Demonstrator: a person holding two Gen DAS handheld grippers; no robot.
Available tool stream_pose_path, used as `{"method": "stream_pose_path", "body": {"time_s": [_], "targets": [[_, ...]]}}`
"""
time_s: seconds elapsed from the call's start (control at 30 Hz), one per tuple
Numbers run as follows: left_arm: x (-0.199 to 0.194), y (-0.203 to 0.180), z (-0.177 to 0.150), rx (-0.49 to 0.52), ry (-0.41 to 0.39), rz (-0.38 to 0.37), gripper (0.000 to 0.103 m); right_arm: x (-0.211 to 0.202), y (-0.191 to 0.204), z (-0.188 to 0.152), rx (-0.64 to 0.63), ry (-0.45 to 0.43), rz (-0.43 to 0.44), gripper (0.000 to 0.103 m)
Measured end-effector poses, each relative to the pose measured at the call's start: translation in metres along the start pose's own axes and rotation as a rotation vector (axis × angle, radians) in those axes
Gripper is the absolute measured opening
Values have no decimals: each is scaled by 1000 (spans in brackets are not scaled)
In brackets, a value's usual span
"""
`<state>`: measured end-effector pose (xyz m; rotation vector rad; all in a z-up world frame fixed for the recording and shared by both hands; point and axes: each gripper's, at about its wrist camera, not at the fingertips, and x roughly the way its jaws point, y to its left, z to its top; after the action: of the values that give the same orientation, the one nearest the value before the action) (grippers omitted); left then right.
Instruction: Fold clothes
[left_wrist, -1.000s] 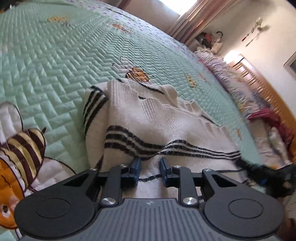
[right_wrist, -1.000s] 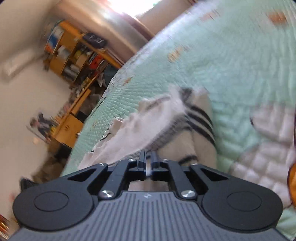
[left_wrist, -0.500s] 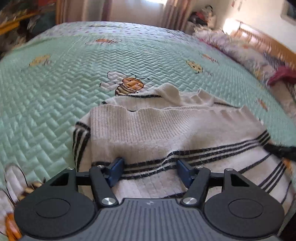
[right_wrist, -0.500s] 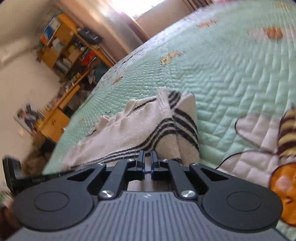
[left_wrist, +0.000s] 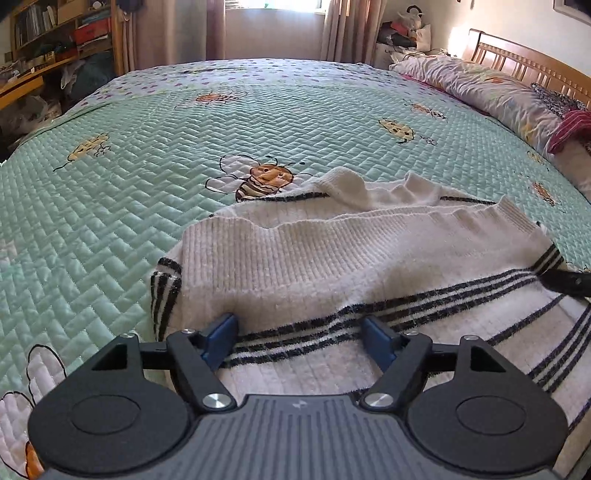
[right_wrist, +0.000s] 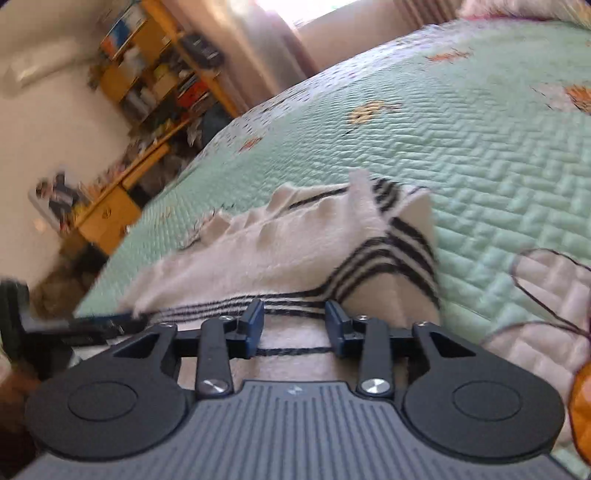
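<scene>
Lying on green bee quilt (left_wrist: 147, 206): folded striped sweater (left_wrist: 332, 258) | left gripper (left_wrist: 301, 338) and right gripper (right_wrist: 295, 325) over sweater, jaws just parted, gripping nothing | bookshelf (right_wrist: 155, 74), headboard (left_wrist: 524, 62) beyond quilt

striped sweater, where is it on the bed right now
In the left wrist view the striped sweater lies folded on the green quilt, just below the embroidered bee, right ahead of the left gripper.

Black grippers (left_wrist: 299, 334), blue fingers (left_wrist: 221, 338).
</scene>
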<state>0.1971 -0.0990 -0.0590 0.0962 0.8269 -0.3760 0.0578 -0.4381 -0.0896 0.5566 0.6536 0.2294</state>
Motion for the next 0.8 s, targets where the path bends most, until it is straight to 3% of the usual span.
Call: {"method": "stream_pose_path", "body": {"time_s": [0.07, 0.23, 0.33, 0.5, 0.57, 0.7, 0.8], "targets": [[2, -1, 1, 1, 2, 2, 78, -10, 7, 4, -19, -14, -18, 40], [2, -2, 0, 3, 5, 6, 79, -27, 31, 1, -141, 11, 8, 55], [2, -3, 0, 6, 9, 7, 80, -16, 18, -17, -210, 97, -62, 51], [4, -3, -1, 12, 17, 5, 81, -37, 23, -16, -223, 71, -82, 50], [4, -4, -1, 16, 18, 8, 81, -43, 34, -14, -256, 66, -93, 52], [5, -5, -1, 18, 21, 10, 82, -43, 56, -20, -352, 87, -29, 62], [5, -4, -1, 18, 22, 7, 83, -26, 43, -34, -369, 167, -106, 62]]}}
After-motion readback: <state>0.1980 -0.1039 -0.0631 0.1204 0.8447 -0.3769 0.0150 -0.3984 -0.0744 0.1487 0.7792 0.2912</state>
